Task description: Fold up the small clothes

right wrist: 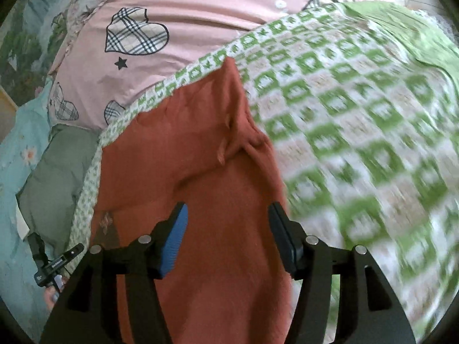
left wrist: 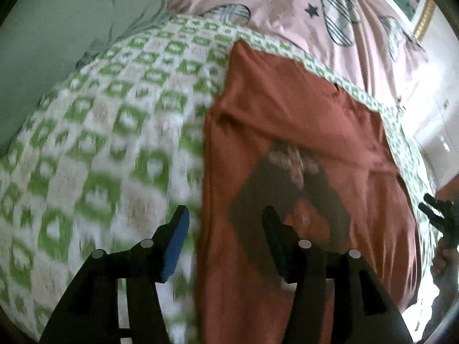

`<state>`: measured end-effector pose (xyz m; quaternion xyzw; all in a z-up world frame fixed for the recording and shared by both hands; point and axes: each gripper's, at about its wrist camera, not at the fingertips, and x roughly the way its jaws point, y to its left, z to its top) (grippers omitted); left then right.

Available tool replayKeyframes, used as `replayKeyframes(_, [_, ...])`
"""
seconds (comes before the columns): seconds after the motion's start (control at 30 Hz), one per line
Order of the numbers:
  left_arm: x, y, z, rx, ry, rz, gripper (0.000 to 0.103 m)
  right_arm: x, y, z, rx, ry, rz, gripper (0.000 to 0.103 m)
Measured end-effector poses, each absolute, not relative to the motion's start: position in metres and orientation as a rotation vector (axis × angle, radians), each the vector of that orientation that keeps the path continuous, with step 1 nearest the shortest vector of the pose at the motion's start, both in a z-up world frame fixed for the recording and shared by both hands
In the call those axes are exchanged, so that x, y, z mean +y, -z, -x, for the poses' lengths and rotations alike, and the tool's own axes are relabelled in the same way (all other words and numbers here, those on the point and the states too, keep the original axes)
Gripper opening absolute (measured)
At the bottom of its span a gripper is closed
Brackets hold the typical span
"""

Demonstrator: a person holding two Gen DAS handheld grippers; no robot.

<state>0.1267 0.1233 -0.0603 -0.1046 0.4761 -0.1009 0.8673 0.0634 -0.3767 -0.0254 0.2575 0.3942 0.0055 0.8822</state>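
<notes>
Rust-red garment (left wrist: 301,120) lies on the green-checked blanket (left wrist: 114,114), long axis running away from the left gripper (left wrist: 226,240), whose jaws gape empty astride its left edge. Right view: the right gripper (right wrist: 229,238) hovers parted, empty, over the garment (right wrist: 178,154); the bunched ridge could get folded in crooked.

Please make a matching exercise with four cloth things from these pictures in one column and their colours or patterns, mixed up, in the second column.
1 garment
2 blanket
3 sheet
4 pillow

a pink with checked hearts
b plain grey-green
c rust orange
d green and white squares

Pairs: 1-c, 2-d, 3-a, 4-b
</notes>
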Motion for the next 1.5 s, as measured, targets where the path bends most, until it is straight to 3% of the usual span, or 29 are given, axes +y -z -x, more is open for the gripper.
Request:
replayKeyframes(0.2, [0.121,0.081,-0.081,1.067,0.330,0.282,0.057,-0.375,0.057,-0.013,0.918,-0.105,-0.600,0.061])
replayKeyframes(0.3, [0.123,0.083,-0.055,1.054,0.420,0.326,0.068,-0.359,0.066,0.017,0.942,-0.283,-0.645,0.061])
replayKeyframes(0.6, [0.129,0.088,-0.004,1.074,0.573,0.411,0.065,-0.337,0.077,0.065,0.889,-0.428,-0.677,0.061])
replayKeyframes(0.7, [0.130,0.087,-0.001,1.076,0.570,0.384,0.058,-0.336,0.078,0.060,0.896,-0.415,-0.670,0.056])
replayKeyframes(0.77, [0.134,0.089,-0.002,1.084,0.554,0.398,0.042,-0.335,0.079,0.058,0.917,-0.392,-0.645,0.047])
replayKeyframes(0.87, [0.144,0.093,-0.003,1.092,0.527,0.387,0.023,-0.341,0.083,0.057,0.929,-0.358,-0.653,0.023])
replayKeyframes(0.9, [0.145,0.093,-0.002,1.092,0.519,0.381,0.016,-0.342,0.085,0.059,0.938,-0.347,-0.654,0.008])
replayKeyframes(0.93, [0.147,0.093,-0.001,1.096,0.512,0.374,0.005,-0.344,0.086,0.060,0.938,-0.343,-0.656,0.007])
replayKeyframes(1.23, [0.157,0.075,0.014,1.016,0.490,0.441,0.004,-0.354,0.083,0.074,0.868,-0.380,-0.735,0.006])
replayKeyframes(1.5, [0.155,0.009,-0.008,0.838,0.483,0.434,0.004,-0.363,0.031,0.047,0.720,-0.439,-0.747,0.006])
